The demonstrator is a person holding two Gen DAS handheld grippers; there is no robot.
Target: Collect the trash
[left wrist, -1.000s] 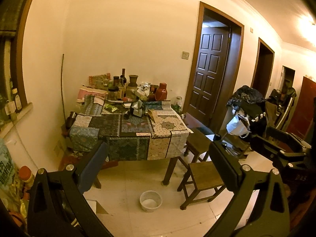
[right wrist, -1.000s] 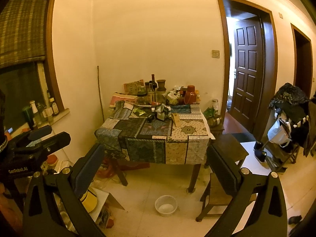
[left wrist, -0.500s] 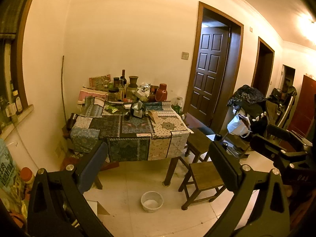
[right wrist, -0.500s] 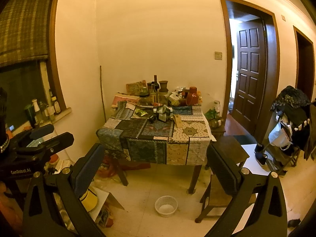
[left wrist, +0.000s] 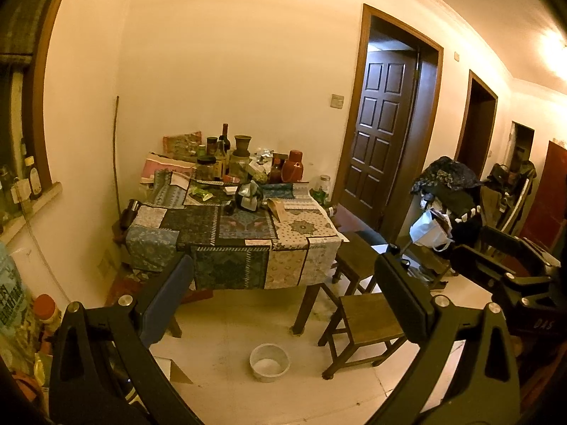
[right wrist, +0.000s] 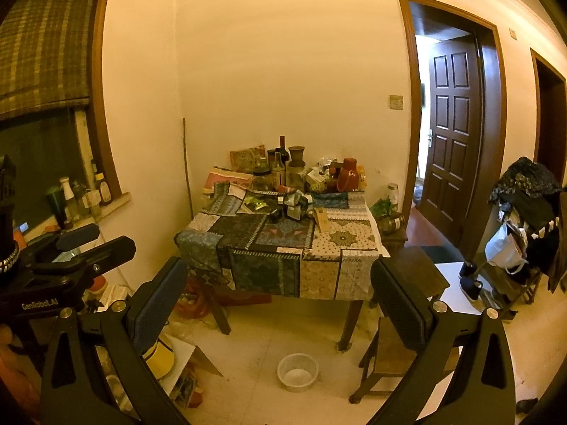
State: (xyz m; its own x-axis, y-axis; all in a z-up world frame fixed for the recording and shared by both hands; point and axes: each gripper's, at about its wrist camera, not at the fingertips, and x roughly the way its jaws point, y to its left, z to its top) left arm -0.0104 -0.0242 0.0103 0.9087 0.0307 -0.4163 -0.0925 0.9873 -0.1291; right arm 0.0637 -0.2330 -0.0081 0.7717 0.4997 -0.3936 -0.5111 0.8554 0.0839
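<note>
Across the room, scraps of wrapper and paper (right wrist: 296, 205) lie mid-tabletop (right wrist: 283, 233) among bottles (right wrist: 281, 163), well apart from both grippers; left gripper (left wrist: 283, 304) and right gripper (right wrist: 280, 304) hold jaws wide open and empty, likely readied for the approach

Counter (left wrist: 226, 233) against rear wall, bottles (left wrist: 224, 148) and jars along back edge. Bowl (left wrist: 269, 362) on floor in front. Stools (left wrist: 365, 313) right of counter, door (left wrist: 381, 134) behind them.
</note>
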